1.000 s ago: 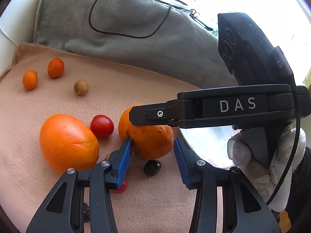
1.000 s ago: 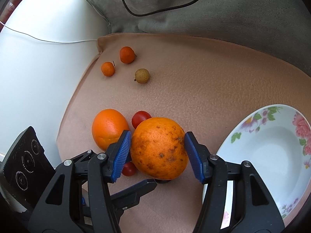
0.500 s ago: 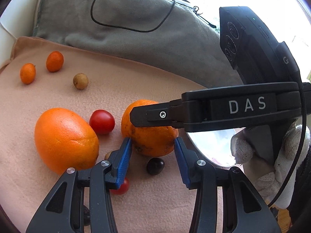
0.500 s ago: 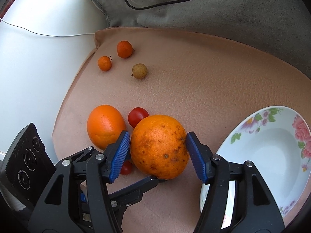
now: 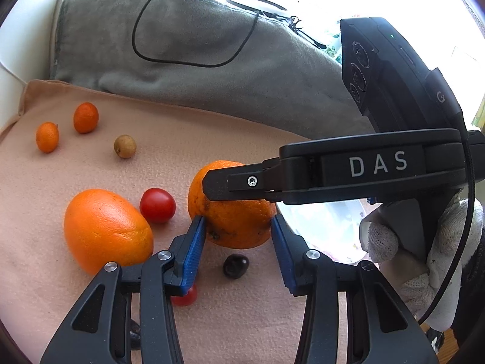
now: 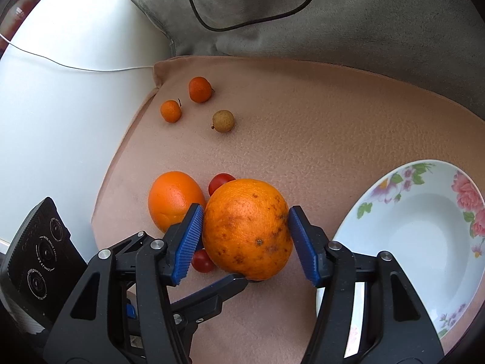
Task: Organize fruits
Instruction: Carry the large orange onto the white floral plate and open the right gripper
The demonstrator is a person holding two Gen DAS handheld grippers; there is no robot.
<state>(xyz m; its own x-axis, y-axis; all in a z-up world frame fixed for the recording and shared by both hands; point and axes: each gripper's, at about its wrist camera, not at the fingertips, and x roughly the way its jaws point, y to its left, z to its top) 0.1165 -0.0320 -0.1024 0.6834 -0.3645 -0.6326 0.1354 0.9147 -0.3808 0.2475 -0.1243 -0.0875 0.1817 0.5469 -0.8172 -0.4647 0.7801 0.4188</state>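
Right gripper (image 6: 245, 236) closing, blue pads against both flanks of the speckled orange (image 6: 247, 233), down between the plain orange (image 6: 174, 200) and the flowered plate (image 6: 379, 200). It half hides a cherry tomato (image 6: 201, 261).

Left view now: left gripper (image 5: 238, 251) spread, pinching nothing, with a dark fruit (image 5: 236, 266) too small to name between its pads. The right gripper's finger masks the speckled orange's top.

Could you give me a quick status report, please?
Right gripper closing on spotted orange, pads at its sides. Left gripper open, empty, one fingertip right beside that orange. Cherry tomatoes crowd it; floral plate empty.
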